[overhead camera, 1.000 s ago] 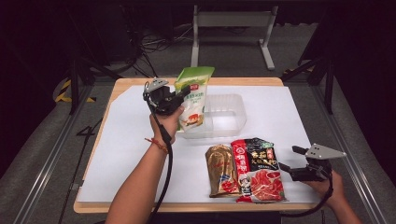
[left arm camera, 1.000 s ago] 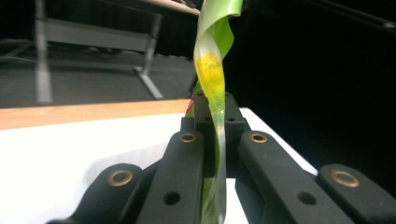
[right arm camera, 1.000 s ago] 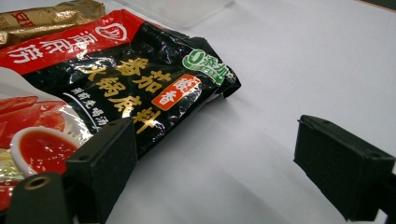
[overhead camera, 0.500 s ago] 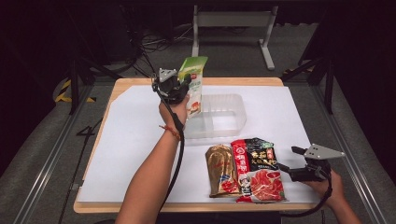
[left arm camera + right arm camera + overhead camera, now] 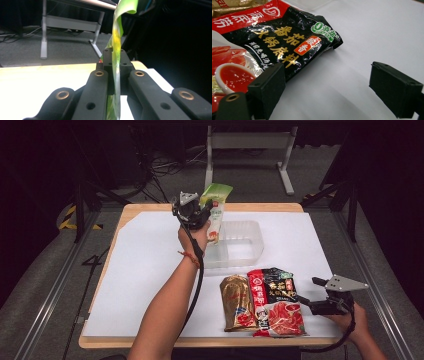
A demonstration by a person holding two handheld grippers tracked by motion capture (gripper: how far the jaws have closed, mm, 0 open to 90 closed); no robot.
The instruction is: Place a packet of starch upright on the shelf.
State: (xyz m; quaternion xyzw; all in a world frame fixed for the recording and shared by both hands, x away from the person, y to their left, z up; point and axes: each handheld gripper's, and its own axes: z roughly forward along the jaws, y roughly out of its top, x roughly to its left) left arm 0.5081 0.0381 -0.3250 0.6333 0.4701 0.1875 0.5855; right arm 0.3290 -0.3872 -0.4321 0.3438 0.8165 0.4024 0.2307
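Note:
A green and white pouch (image 5: 216, 209) hangs upright over the near-left end of a clear plastic container (image 5: 256, 245). My left gripper (image 5: 202, 211) is shut on the pouch's upper part. In the left gripper view the pouch (image 5: 115, 42) runs edge-on between the pads of that gripper (image 5: 115, 55); the jaws have just eased open a touch, with the pouch still pinched. A red and black sauce packet (image 5: 277, 302) lies flat at the front beside a gold packet (image 5: 237, 302). My right gripper (image 5: 307, 291) rests open just right of the sauce packet (image 5: 287, 45), its jaws (image 5: 328, 87) holding nothing.
A white sheet (image 5: 145, 270) covers the wooden table, bare on its left half and far right. A metal stand (image 5: 250, 140) and cables sit on the floor beyond the far edge. The right hand rests near the front right corner.
My left gripper has carried the pouch away from me and a little to the right, from beside the container to over its left end. The right gripper has stayed put.

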